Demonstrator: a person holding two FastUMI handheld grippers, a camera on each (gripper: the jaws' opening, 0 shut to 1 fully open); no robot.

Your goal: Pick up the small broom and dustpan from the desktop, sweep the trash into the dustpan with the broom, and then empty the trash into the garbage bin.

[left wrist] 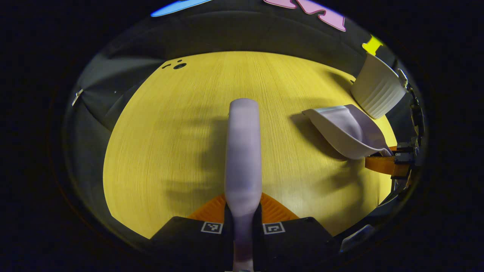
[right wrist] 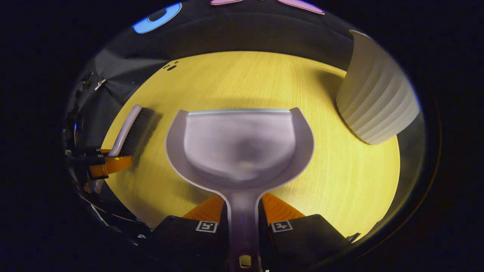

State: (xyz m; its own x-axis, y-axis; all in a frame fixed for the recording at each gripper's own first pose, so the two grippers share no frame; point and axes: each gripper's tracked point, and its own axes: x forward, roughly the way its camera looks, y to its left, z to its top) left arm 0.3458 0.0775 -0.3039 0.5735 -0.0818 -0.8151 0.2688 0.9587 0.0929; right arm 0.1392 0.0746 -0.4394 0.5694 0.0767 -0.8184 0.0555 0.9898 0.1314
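In the left gripper view my left gripper is shut on the pale lilac handle of the small broom, which points forward above the wooden desktop. The right gripper view has my right gripper shut on the dustpan's handle, with the pale dustpan held level over the desk, its tray facing up. No trash can be made out in the tray or on the desk. The dustpan also shows at right in the left gripper view, and the broom with its dark bristles at left in the right gripper view.
A white ribbed garbage bin stands at the desk's far right corner, close to the dustpan; it shows in the left gripper view too as the bin. Small dark holes mark the desk's far left. The booth's black cloth surrounds the desk.
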